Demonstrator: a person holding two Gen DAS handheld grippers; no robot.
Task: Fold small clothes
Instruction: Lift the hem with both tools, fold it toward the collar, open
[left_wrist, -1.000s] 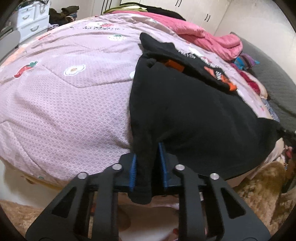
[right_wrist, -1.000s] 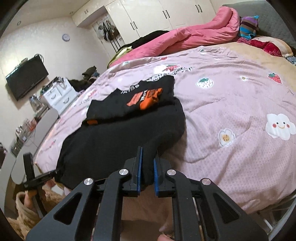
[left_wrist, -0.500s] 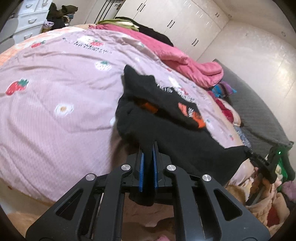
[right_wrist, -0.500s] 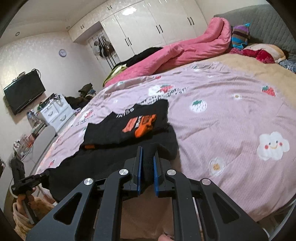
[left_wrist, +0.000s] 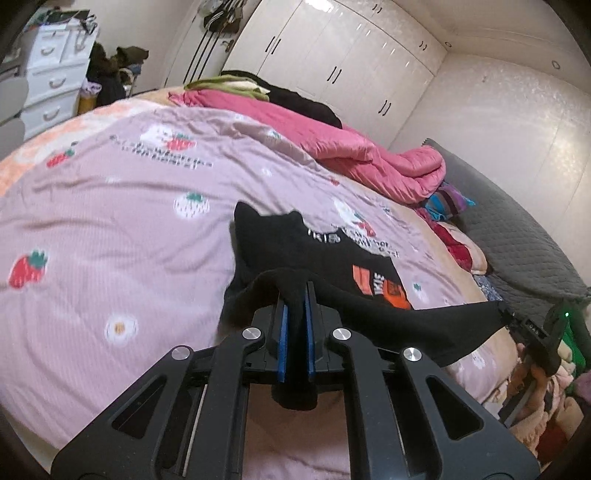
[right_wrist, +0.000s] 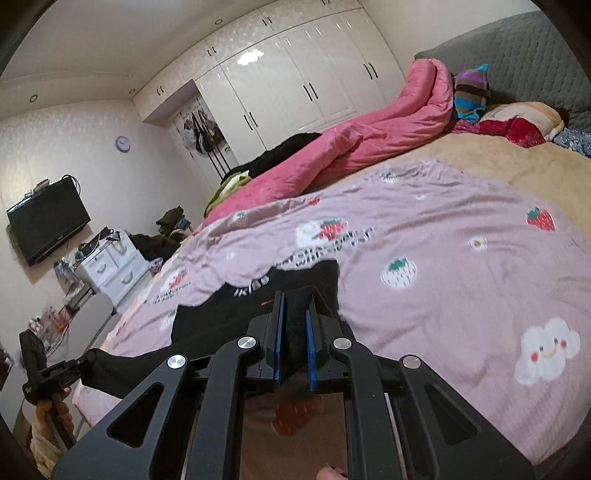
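Holding: a hem corner of the black shirt (left_wrist: 373, 317) is pinched in the closed left gripper (left_wrist: 294, 314).
Right gripper (right_wrist: 294, 325): clamped on the opposite corner.
Shirt: stretched between both, its upper part laid on the pink quilt (left_wrist: 110, 229) near the bed edge.

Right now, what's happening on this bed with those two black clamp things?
A person is folding a black shirt on the pink quilt. The left gripper and the right gripper each pinch a corner of its near edge, and that edge hangs stretched between them above the bed. The far part, with the orange print, lies flat on the quilt. The fold is not laid down yet.
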